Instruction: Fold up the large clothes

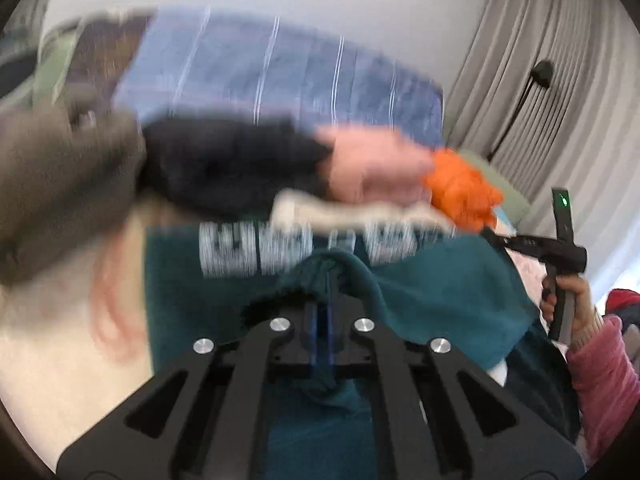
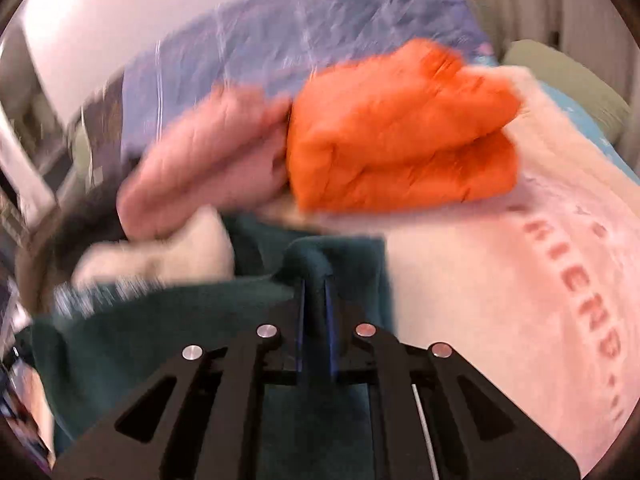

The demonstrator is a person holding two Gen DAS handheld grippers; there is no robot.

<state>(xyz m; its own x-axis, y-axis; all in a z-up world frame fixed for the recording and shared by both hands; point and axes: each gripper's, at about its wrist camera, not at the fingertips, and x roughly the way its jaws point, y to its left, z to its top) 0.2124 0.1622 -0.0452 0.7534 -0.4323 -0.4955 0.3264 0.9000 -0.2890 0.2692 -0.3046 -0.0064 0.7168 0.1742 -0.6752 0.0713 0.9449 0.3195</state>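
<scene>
- While both views blur, left gripper is clenched on a bunched fold of the dark teal fleece sweatshirt.
- Right gripper pinches another teal fold.
- Sweatshirt lies across the bed's pale pink blanket, white lettering toward the piled clothes.

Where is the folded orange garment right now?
In the right wrist view the orange garment lies upper centre on the bed, beside a pink garment on its left, behind the dark green sweatshirt.
</scene>
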